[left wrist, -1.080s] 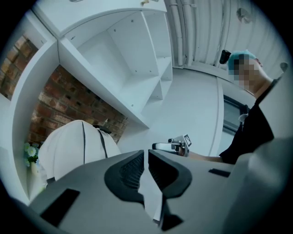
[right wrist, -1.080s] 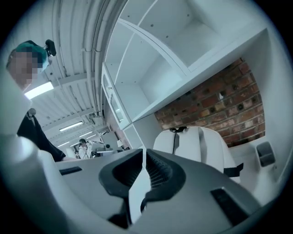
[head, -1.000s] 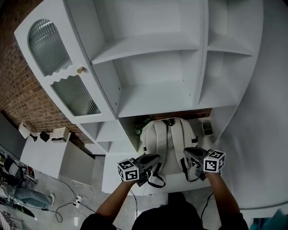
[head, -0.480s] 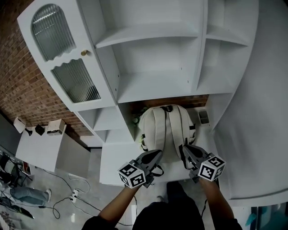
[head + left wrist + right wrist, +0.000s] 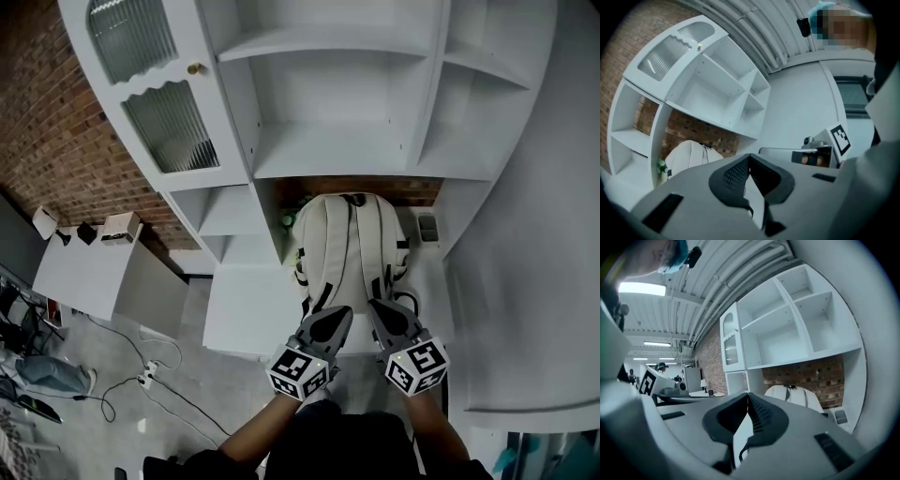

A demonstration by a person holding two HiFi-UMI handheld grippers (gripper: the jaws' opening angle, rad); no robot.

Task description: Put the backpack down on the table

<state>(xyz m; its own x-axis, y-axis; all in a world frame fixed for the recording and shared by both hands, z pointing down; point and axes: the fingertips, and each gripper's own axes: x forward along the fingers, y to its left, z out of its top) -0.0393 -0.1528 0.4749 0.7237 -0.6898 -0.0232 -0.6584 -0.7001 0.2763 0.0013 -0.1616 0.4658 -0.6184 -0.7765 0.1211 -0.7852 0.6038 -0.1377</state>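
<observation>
The cream backpack (image 5: 349, 246) stands upright on the white table (image 5: 244, 309), strap side toward me, its top against the brick back wall under the shelves. My left gripper (image 5: 339, 314) and right gripper (image 5: 378, 307) hover side by side in front of its lower end, both shut with nothing between the jaws. The left gripper view shows the backpack (image 5: 689, 152) well ahead of the closed left gripper (image 5: 749, 157). In the right gripper view the backpack (image 5: 792, 394) also sits apart, beyond the closed right gripper (image 5: 748, 395).
A tall white shelf unit (image 5: 337, 112) rises over the table, with a ribbed-glass cabinet door (image 5: 159, 103) at left. A small green plant (image 5: 289, 221) and a small dark device (image 5: 427, 228) flank the backpack. A white side table (image 5: 84, 272) and floor cables (image 5: 141, 375) lie at left.
Both grippers have pulled back from the backpack's lower straps toward me and come closer together. The backpack stays standing on the table.
</observation>
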